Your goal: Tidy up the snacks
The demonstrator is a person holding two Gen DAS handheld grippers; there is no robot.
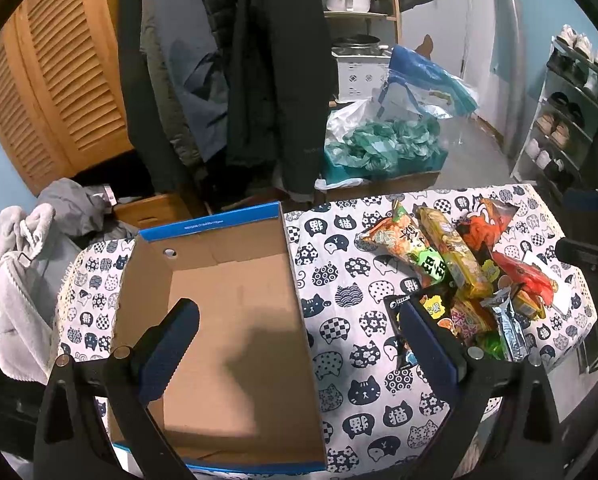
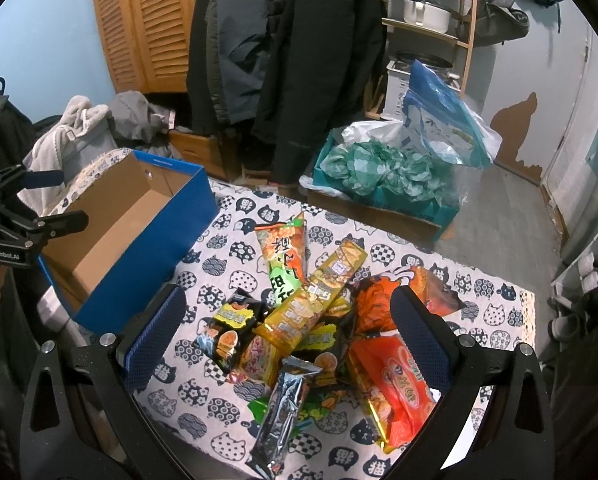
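On the desk (image 2: 235, 220), covered by a cat-print cloth, a pile of snacks (image 2: 319, 320) is seen beside an open blue box (image 2: 139, 236), whose cardboard interior holds nothing. The left gripper (image 1: 299, 320) is held over the box's right wall, jaws spread wide, with nothing between them. The right gripper (image 2: 287, 320) is poised above the pile, jaws likewise wide apart and gripping nothing. A yellow pack (image 2: 315, 296) lies across a green-and-orange pack (image 2: 283, 252); a silver wrapper (image 2: 283, 404) and an orange pack (image 2: 395, 380) are found nearest the right camera. Coats (image 2: 283, 60) are hung behind.
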